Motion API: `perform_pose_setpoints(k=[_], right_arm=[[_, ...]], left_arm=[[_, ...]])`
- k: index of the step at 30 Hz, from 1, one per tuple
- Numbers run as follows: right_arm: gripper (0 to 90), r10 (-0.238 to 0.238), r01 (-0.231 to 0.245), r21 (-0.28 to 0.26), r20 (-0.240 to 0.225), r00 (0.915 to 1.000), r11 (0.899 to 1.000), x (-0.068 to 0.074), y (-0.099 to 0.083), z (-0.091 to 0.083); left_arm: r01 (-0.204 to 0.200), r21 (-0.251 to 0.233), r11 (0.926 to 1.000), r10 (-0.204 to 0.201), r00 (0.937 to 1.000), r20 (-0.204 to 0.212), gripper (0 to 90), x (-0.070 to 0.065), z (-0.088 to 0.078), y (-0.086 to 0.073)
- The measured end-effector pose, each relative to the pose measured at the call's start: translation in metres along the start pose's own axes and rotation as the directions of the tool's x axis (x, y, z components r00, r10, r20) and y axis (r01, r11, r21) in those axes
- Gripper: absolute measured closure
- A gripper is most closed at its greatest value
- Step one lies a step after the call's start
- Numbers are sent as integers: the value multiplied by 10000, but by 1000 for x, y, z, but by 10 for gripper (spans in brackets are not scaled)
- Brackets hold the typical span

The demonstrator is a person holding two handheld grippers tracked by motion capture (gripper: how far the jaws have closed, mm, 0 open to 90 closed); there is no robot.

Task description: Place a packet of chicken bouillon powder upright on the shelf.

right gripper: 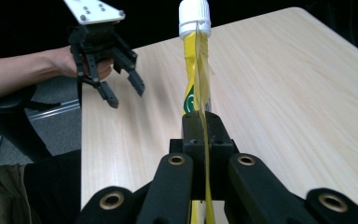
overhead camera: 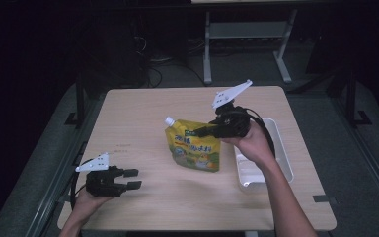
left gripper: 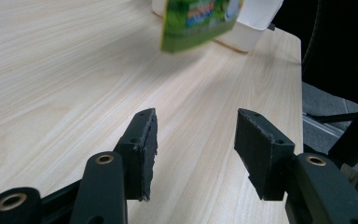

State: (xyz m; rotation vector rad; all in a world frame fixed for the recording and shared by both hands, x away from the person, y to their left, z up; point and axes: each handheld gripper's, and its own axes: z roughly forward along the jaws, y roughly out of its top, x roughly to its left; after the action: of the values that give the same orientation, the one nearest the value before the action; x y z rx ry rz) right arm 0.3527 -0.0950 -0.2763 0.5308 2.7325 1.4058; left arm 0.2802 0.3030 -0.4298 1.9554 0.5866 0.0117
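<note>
A yellow and green spouted drink pouch with a white cap hangs just above the table's middle. My right gripper is shut on the pouch's upper right edge; in the right gripper view the jaws pinch its thin seam. The pouch's bottom edge shows at the top of the left gripper view, lifted off the wood. My left gripper sits low at the table's front left, open, with nothing between its pads. It appears farther off in the right gripper view.
A white rectangular tray lies on the light wooden table at the right, partly behind the right hand. Its corner shows behind the pouch. Dark floor and grey table legs lie beyond the far edge.
</note>
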Motion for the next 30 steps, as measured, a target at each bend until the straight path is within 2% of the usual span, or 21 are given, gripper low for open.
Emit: perform_pose_setpoints(k=[5, 16, 19, 21, 30], right_arm=[[895, -4, 4, -7, 389, 9992, 10000, -16, -2, -22], [895, -220, 209, 106, 1093, 9938, 9997, -33, -9, -58], [895, -171, 138, 257, 1342, 9908, 9996, -39, -15, -66], [895, 34, -84, 314, 1590, 9873, 9995, -45, -21, -76], [894, 190, -263, 326, 2053, 9785, 9991, -57, -38, -98]], left_arm=[[20, 51, 10000, -20, 10000, 26, 481, 0, 1, -1], [92, 185, 9998, -93, 9999, 37, 479, 0, 3, -3], [85, 275, 9996, -85, 10000, 28, 479, 0, 3, -3], [78, 321, 9995, -80, 10000, 58, 479, 0, 5, -3], [117, 319, 9994, -120, 9999, 101, 479, 1, 4, -3]])
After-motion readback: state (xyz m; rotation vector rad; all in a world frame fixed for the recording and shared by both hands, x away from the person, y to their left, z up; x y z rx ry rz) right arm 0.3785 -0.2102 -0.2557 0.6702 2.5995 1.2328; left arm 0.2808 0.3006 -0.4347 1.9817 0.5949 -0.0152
